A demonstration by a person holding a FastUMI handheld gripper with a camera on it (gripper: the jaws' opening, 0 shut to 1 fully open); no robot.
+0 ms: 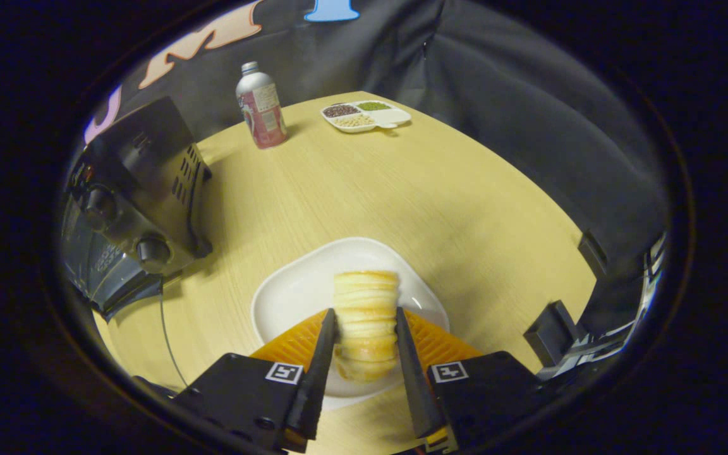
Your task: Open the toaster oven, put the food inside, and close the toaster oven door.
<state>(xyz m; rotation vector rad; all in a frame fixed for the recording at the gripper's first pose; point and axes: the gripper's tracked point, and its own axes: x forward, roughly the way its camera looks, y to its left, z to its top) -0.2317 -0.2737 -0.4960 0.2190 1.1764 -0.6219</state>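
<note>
Gripper view, low in the middle of the frame: the hand-held gripper [365,344] is seen with its two fingers reaching forward. The fingers are closed in on a piece of bread [366,322], one finger pressed on each side of it. The bread is pale yellow with soft ridges across it, like a stack of folds. It is held between the fingers, and its far end sticks out past their tips.

Under the bread, a white plate [294,294] with rounded corners is seen. It lies on the bench [402,189], which is made of light wood. Whether the bread is touching the plate or is lifted a little cannot be told.

At the left of the frame, the toaster oven [139,189] is seen on the bench. It is dark, with two round knobs on its front and rows of small slots on its side. Its glass door [102,275] is hanging open and tipped down at the lower left. A thin cord [171,344] is seen running from the oven over the bench toward the fingers.

In the upper middle of the frame, a metal bottle [261,107] with a red and white label is standing upright. To its right, a small white tray [366,115] is placed, split into parts. Dark beans, green beans and pale beans are kept in three parts.
</note>
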